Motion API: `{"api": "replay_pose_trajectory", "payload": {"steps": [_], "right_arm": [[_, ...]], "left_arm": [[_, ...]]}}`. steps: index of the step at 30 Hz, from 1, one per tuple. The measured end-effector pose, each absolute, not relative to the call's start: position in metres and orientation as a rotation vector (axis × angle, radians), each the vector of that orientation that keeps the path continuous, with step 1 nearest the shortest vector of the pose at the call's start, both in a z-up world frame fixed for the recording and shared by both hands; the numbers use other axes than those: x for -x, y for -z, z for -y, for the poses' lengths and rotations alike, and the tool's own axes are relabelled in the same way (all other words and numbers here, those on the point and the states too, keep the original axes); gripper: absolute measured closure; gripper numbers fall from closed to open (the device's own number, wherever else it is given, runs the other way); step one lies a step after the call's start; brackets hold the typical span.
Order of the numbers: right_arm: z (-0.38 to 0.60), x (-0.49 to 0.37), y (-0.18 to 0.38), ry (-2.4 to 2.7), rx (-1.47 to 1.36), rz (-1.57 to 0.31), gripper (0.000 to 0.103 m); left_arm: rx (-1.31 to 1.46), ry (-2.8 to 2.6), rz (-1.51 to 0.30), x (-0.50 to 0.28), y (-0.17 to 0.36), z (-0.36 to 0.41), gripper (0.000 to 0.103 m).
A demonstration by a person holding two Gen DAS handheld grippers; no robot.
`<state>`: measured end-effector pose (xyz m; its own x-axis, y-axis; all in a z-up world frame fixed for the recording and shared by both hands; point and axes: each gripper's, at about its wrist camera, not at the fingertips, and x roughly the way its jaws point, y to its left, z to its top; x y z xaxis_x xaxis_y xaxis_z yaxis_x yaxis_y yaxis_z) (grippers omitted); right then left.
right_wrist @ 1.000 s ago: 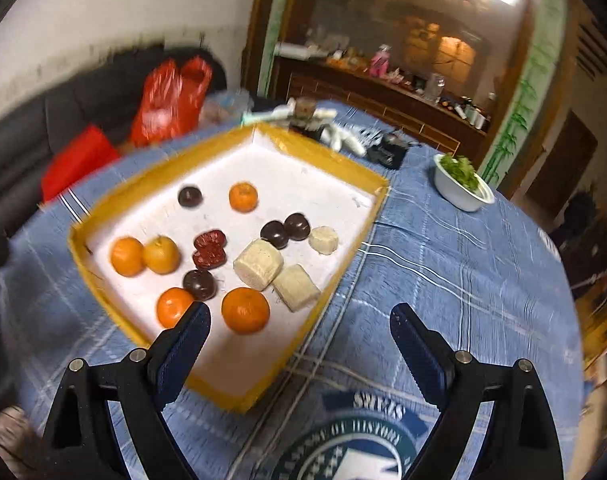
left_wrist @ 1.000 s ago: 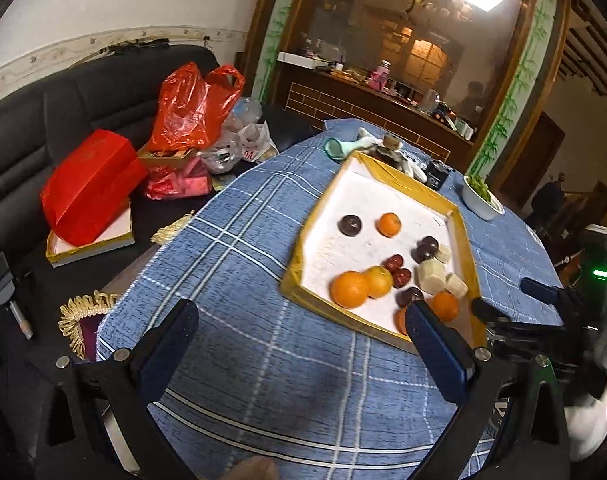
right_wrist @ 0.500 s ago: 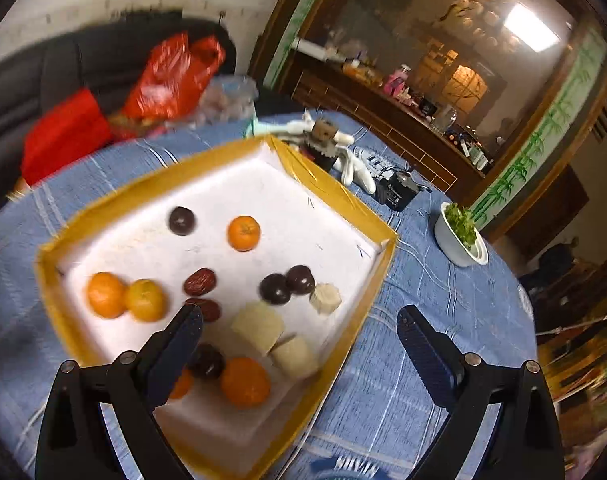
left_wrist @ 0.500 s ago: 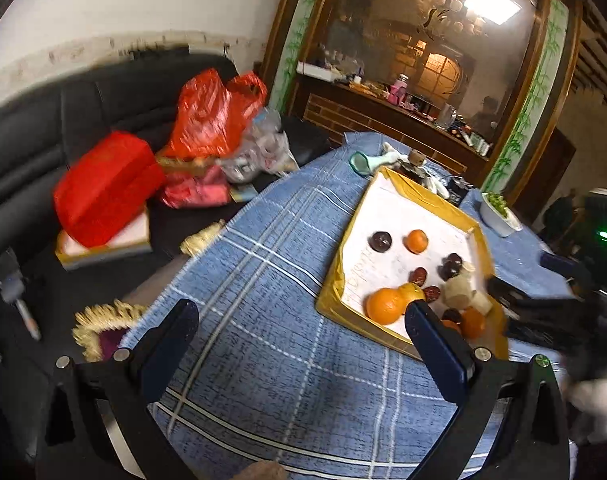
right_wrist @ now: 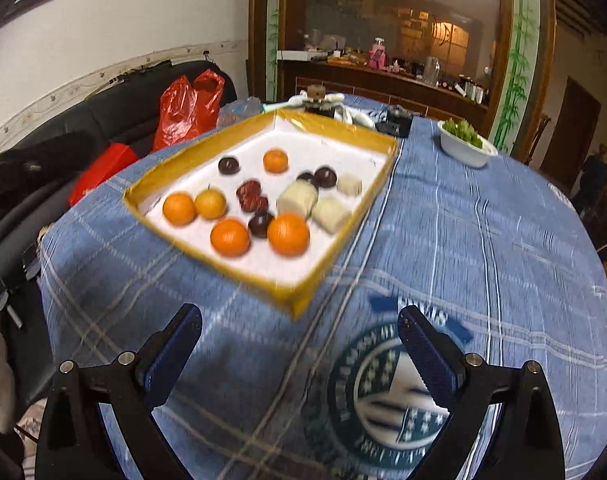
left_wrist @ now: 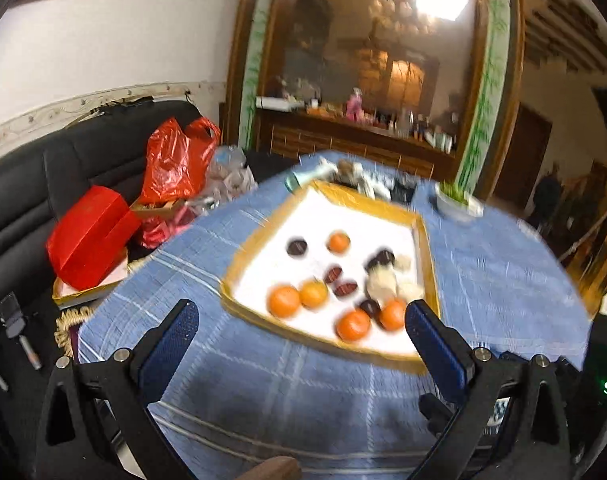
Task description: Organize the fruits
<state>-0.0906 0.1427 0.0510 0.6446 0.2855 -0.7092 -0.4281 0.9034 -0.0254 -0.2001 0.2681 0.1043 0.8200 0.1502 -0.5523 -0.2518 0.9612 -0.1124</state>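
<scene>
Fruit sits loose in the yellow-rimmed tray [left_wrist: 426,268] ahead of the empty, wide left claw [left_wrist: 301,330]. Right view: right claw [right_wrist: 299,334], jaws just widened, empty, short of the tray's near corner (round oranges [right_wrist: 288,234] may roll if nudged).

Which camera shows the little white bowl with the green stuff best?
The right wrist view. There the white bowl is sharp, and the green stuff inside is clear. In the left wrist view the bowl is smaller and smeared by blur.
</scene>
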Motion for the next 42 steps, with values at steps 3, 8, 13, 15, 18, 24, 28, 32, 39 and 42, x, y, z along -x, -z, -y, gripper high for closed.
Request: {"api": "replay_pose_trajectory", "payload": {"steps": [3, 8, 13, 15, 18, 24, 28, 32, 39, 42], "right_arm": [[-0.134, 0.101, -0.048, -0.416, 0.205, -0.769, 0.003], [-0.114, 0.112, -0.048, -0.407, 0.193, -0.748, 0.003], [-0.093, 0.113, -0.048, -0.392, 0.141, -0.748, 0.002], [-0.089, 0.114, -0.049, -0.393, 0.125, -0.747, 0.002], [-0.086, 0.117, -0.051, -0.396, 0.113, -0.741, 0.002], [-0.083, 0.119, -0.053, -0.4, 0.105, -0.734, 0.002], [-0.085, 0.119, -0.051, -0.4, 0.107, -0.746, 0.002], [-0.089, 0.118, -0.048, -0.406, 0.118, -0.756, 0.002], [-0.096, 0.116, -0.046, -0.421, 0.126, -0.756, 0.002], [-0.098, 0.116, -0.045, -0.427, 0.126, -0.755, 0.002]], "left_arm": [[0.131, -0.235, -0.615, 0.195, -0.098, -0.243, 0.0], [0.129, -0.226, -0.66, 0.192, -0.096, -0.221, 0.0], [0.1, -0.229, -0.672, 0.193, -0.097, -0.205, 0.0], [0.092, -0.229, -0.677, 0.193, -0.097, -0.199, 0.0], [0.095, -0.215, -0.693, 0.193, -0.096, -0.195, 0.0], [0.091, -0.206, -0.706, 0.193, -0.093, -0.191, 0.0], [0.1, -0.201, -0.716, 0.191, -0.091, -0.194, 0.0], [0.113, -0.197, -0.73, 0.189, -0.087, -0.197, 0.0], [0.125, -0.204, -0.733, 0.186, -0.084, -0.204, 0.0], [0.12, -0.216, -0.729, 0.184, -0.084, -0.205, 0.0]]}}
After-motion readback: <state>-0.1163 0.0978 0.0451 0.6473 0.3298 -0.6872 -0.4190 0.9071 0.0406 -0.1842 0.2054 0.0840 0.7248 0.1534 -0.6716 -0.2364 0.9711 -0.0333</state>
